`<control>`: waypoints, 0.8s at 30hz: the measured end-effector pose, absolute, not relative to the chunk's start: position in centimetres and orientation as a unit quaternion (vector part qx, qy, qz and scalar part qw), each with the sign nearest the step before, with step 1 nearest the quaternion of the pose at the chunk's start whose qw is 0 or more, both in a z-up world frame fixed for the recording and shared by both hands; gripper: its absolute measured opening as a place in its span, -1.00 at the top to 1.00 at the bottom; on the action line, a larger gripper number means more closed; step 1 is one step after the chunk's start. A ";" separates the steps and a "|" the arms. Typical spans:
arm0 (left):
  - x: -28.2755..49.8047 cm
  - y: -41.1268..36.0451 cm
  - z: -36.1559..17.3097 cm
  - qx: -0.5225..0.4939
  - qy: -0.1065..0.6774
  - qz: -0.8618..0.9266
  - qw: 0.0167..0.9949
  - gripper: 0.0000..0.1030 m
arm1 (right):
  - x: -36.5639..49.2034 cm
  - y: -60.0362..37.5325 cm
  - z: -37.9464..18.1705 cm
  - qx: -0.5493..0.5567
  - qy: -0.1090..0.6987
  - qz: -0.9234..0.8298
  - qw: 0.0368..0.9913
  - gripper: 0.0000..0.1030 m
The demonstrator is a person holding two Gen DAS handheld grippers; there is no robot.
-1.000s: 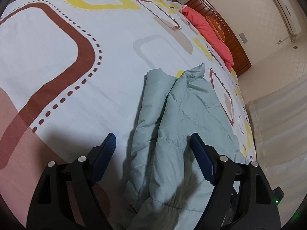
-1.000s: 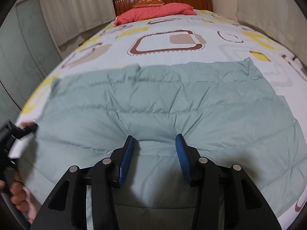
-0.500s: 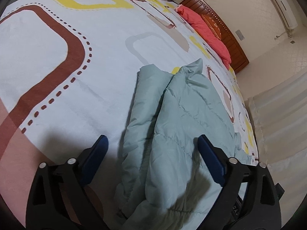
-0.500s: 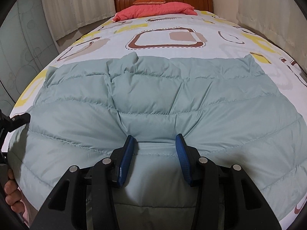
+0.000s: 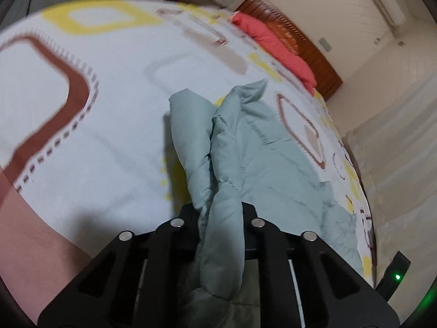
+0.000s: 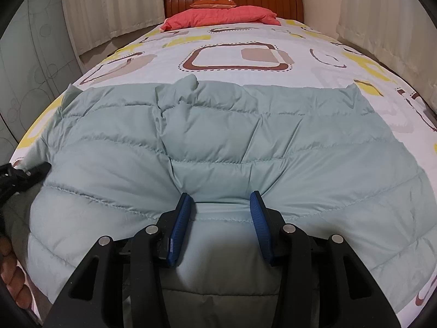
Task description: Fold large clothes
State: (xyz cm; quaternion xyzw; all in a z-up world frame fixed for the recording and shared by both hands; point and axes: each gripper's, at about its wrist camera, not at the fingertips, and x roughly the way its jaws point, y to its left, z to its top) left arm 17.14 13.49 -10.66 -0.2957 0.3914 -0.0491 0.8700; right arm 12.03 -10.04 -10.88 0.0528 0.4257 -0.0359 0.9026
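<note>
Since the earlier frame the left tongs have just clamped onto the one green down jacket, spread mid-frame on the bed; the right tongs grip its near hem.

One green quilted jacket, one bed, two pillows, two grippers.
</note>
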 end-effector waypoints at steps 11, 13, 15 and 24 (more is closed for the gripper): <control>16.0 8.9 -4.5 -0.257 0.340 -0.086 0.900 0.78 | 8.9 -16.8 -7.9 0.073 0.399 -0.088 0.910 -0.04; 15.5 8.1 -3.9 -0.253 0.337 -0.094 0.902 0.78 | 7.9 -19.0 -7.6 0.078 0.397 -0.106 0.908 -0.04; 15.2 6.9 -3.3 -0.245 0.334 -0.103 0.904 0.78 | 7.0 -21.0 -7.4 0.083 0.396 -0.121 0.906 -0.04; 14.3 0.2 -1.6 -0.208 0.332 -0.142 0.909 0.78 | 3.2 -28.1 -7.6 0.105 0.396 -0.177 0.895 -0.04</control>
